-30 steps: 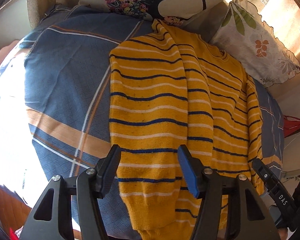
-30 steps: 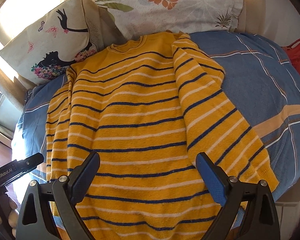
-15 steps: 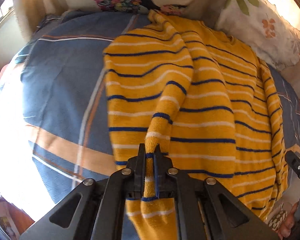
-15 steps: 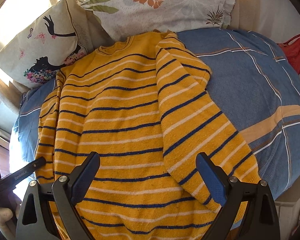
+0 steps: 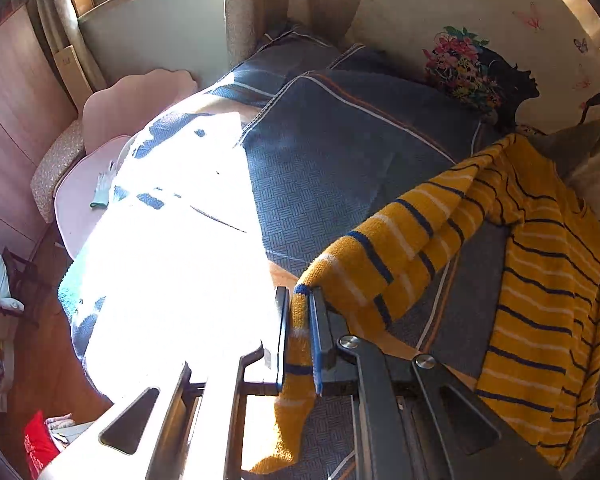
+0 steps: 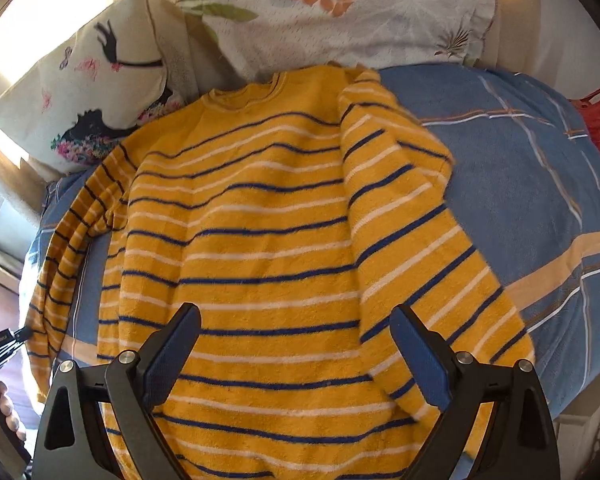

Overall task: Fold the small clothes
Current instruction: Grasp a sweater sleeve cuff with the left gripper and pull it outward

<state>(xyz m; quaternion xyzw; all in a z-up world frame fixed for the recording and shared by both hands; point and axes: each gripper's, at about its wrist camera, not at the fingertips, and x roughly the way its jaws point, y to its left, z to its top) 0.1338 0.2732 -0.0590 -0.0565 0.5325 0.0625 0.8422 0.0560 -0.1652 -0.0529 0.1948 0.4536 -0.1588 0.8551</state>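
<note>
Now the left tongs [image 5: 299, 344], clenched on the sleeve [image 5: 384, 256], stretch it sideways off the striped sweater [image 6: 260, 240]; released right tongs [image 6: 296, 356] hover nearer its hem.

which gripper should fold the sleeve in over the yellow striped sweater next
Left. The left gripper is already shut on the cuff of the yellow striped knit sweater; the right gripper hovers open over its body.
</note>
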